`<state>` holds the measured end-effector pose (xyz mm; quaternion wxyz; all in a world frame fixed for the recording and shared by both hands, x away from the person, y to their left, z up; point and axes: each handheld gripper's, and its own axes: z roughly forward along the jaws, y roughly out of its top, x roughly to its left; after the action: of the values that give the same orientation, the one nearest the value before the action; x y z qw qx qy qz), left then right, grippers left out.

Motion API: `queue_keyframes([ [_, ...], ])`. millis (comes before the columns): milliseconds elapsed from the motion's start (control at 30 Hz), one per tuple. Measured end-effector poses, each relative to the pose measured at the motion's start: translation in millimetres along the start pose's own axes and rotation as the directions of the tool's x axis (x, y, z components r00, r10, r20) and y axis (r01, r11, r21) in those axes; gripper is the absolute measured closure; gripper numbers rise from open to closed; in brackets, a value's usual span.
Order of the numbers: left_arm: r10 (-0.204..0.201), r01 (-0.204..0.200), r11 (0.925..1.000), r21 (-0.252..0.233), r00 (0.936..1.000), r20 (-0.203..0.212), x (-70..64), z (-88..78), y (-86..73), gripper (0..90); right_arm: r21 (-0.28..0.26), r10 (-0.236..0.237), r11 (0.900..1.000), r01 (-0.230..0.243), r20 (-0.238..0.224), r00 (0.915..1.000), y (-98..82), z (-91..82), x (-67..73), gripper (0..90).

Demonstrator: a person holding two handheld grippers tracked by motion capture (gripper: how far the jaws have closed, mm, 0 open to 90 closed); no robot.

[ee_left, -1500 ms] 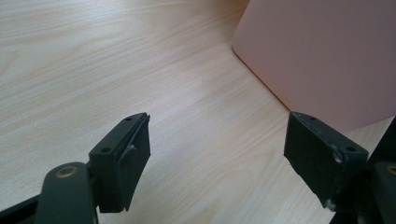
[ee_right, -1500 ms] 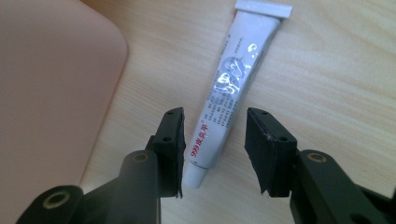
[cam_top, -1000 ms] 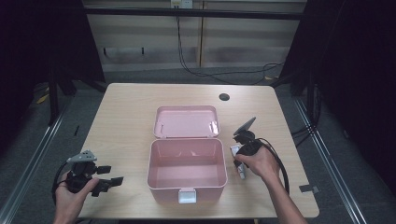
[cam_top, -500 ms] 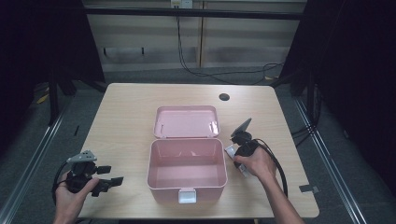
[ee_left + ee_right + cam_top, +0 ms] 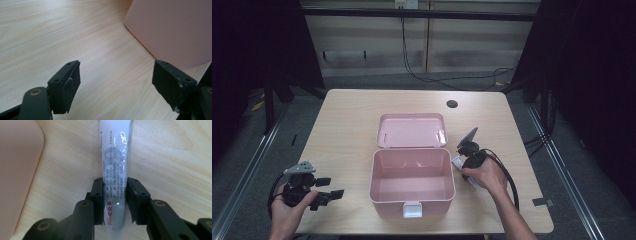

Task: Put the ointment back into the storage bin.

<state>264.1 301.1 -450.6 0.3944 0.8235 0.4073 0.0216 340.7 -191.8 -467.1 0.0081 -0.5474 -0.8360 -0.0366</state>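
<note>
An open pink box (image 5: 387,207) stands mid-table, its lid (image 5: 412,130) folded back flat behind it. Just right of the box a white tube with grey and red print (image 5: 115,157) lies on the wood. My right gripper (image 5: 115,197) has just been closing, and its pads now press on both sides of the tube. From above, that gripper (image 5: 466,170) sits under a hand, with one end of the tube (image 5: 457,161) poking out toward the box. My left gripper (image 5: 331,187) rests at the front left, held by a hand. Its jaws (image 5: 116,80) stand wide apart over bare wood.
The box's pink wall (image 5: 172,27) lies ahead and right of the left gripper, and its corner (image 5: 17,170) lies left of the tube. A dark round hole (image 5: 452,104) marks the table's far right. A cable (image 5: 512,182) trails from the right gripper.
The right hand has edged slightly toward the box's side. The left hand and its gripper have stayed where they were.
</note>
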Motion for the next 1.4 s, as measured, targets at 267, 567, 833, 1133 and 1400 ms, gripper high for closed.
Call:
queue_keyframes([
  [267,0.001,-0.001,1.0,0.0,1.0,0.0,0.1,-0.1,0.0,22.6,-0.007,-0.009,1.0,0.009,-0.012,0.9999,-2.4,-3.6,-3.1,71.1],
  [567,0.001,-0.001,1.0,0.001,1.0,-0.002,0.0,0.0,0.1,22.6,-0.017,-0.027,1.0,0.026,-0.038,0.9989,-7.6,-9.1,-6.5,71.3],
  [833,0.001,-0.001,1.0,0.001,1.0,-0.002,0.0,0.1,0.1,22.7,-0.062,-0.078,0.995,0.074,-0.072,0.9943,-18.6,-19.9,-10.6,71.2],
  [1133,0.002,-0.002,1.0,0.003,1.0,-0.004,0.3,0.1,0.2,22.6,-0.058,-0.185,0.982,0.181,-0.079,0.9796,-32.1,-38.8,-12.9,71.2],
  [1400,0.002,-0.002,1.0,0.002,1.0,-0.001,0.1,0.2,0.1,22.7,-0.068,-0.244,0.969,0.238,-0.096,0.9651,-38.6,-50.9,-13.0,71.1],
])
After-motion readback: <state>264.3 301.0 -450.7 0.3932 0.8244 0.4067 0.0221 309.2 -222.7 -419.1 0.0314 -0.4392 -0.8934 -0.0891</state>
